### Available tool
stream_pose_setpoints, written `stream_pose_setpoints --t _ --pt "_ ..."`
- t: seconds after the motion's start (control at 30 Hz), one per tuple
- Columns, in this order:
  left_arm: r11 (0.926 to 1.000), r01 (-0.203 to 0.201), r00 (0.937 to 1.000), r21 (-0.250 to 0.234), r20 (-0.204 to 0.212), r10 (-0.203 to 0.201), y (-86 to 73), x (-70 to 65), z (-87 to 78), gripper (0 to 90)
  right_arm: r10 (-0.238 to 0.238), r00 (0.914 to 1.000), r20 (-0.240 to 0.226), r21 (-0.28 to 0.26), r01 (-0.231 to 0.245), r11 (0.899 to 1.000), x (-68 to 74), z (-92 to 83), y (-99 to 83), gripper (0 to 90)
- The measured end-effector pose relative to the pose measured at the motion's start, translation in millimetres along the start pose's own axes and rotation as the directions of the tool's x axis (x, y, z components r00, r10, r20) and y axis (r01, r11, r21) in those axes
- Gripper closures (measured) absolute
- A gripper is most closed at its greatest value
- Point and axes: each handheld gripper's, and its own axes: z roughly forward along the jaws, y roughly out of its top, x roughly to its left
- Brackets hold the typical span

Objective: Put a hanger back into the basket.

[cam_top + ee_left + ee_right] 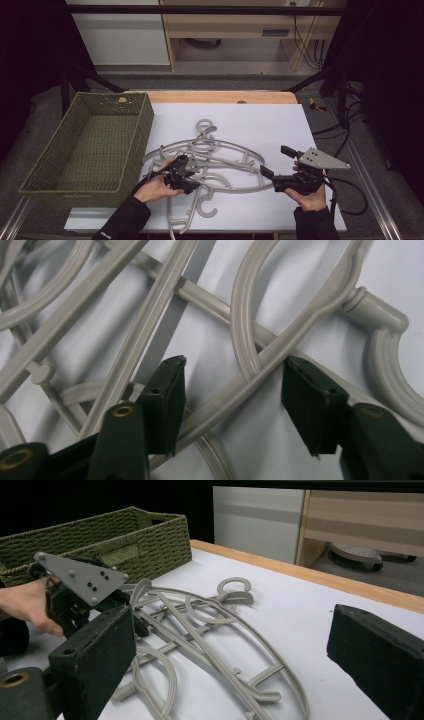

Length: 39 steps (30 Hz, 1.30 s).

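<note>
Several grey-beige plastic hangers (220, 150) lie tangled in a pile on the white board (260, 120). My left gripper (194, 176) is low over the pile's left side, held in a hand. In the left gripper view its jaws (235, 400) straddle one slanting hanger arm (280, 345), with a gap at the right pad, so it is open. My right gripper (276, 161) hangs just right of the pile, open wide with nothing between its fingers. In the right gripper view (232, 645) the hangers (200, 630) lie ahead, and the left gripper's grey plate (80, 577) shows at the left.
An empty green woven basket (142, 135) stands at the left, beside the board; it also appears in the right gripper view (150, 540). The table's wooden edge (220, 96) runs along the back. Black cables (350, 195) trail at the right.
</note>
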Motion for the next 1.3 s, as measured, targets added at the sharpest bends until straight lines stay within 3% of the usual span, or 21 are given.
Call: stream_pose_setpoints --t 0.43,0.67,0.77,0.97,1.17,1.3 --pt "0.9971 -0.067 0.9974 0.036 -0.023 0.068 0.7 -5.4 -1.2 54.0 0.000 1.0000 -0.003 0.004 0.000 1.000 1.0 1.1 -0.1 5.9" --pt "0.9866 -0.133 0.9911 0.095 0.007 0.133 4.4 -15.0 -4.4 65.6 0.002 1.0000 -0.004 0.000 -0.002 1.000 0.6 0.0 0.1 6.1" --pt "0.9876 -0.116 0.9932 0.105 0.023 0.114 4.8 -14.5 -4.9 72.2 -0.002 1.0000 -0.006 0.000 0.002 1.000 0.7 0.1 0.0 6.1" --pt "0.9871 -0.108 0.9940 0.118 0.027 0.106 4.8 -14.8 -5.3 72.2 -0.001 1.0000 -0.007 0.001 0.001 1.000 0.5 0.1 -0.1 6.1" --pt "0.9915 -0.069 0.9970 0.110 0.043 0.064 3.8 -11.6 -4.7 69.8 -0.002 1.0000 -0.010 0.000 0.002 1.000 1.1 0.3 0.2 6.2" --pt "0.9897 -0.093 0.9953 0.110 0.039 0.089 3.9 -13.2 -4.6 71.1 0.000 1.0000 -0.010 0.000 0.000 1.000 1.5 1.5 -0.1 6.2"
